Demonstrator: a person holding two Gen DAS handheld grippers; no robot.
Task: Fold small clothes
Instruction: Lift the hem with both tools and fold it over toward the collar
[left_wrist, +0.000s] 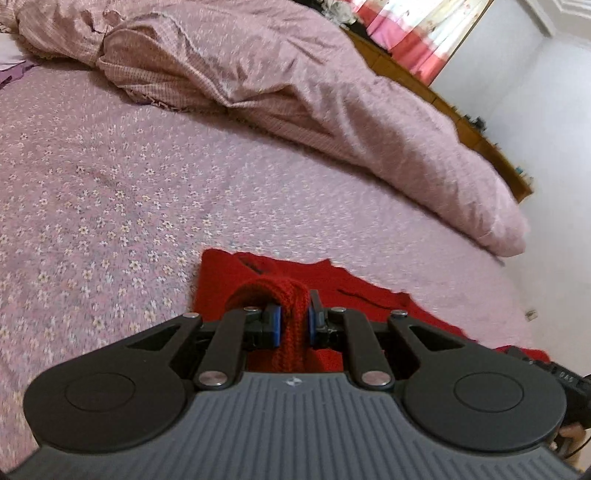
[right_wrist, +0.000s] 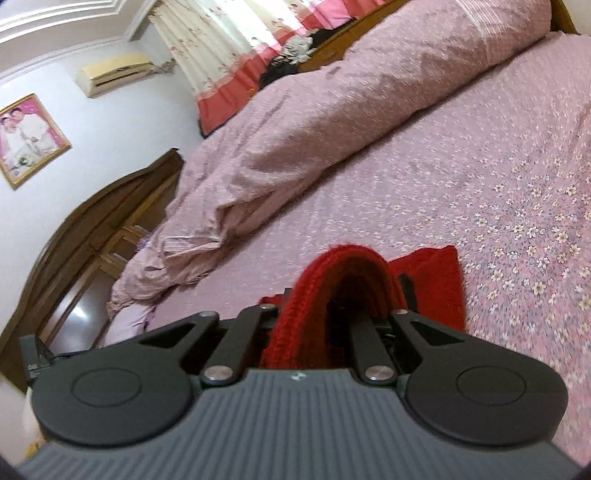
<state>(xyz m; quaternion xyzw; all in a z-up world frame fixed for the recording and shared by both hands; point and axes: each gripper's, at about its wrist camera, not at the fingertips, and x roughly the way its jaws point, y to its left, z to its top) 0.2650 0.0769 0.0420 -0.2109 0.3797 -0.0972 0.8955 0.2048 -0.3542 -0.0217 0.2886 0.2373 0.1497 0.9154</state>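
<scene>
A red knitted garment (left_wrist: 354, 291) lies on the flowered pink bed sheet (left_wrist: 110, 192), close in front of me. My left gripper (left_wrist: 293, 314) is shut on a bunched ribbed edge of it, which runs between the blue pads (left_wrist: 273, 323). In the right wrist view my right gripper (right_wrist: 341, 295) is shut on another folded edge of the same red garment (right_wrist: 436, 269), which arches over the fingers and hides the fingertips. The rest of the cloth trails onto the sheet behind both grippers.
A rumpled pink duvet (left_wrist: 295, 85) lies heaped along the far side of the bed. A wooden headboard (right_wrist: 110, 206) curves at the left of the right wrist view, with a curtain (right_wrist: 236, 44), an air conditioner (right_wrist: 110, 72) and a framed picture (right_wrist: 27, 138) on the wall.
</scene>
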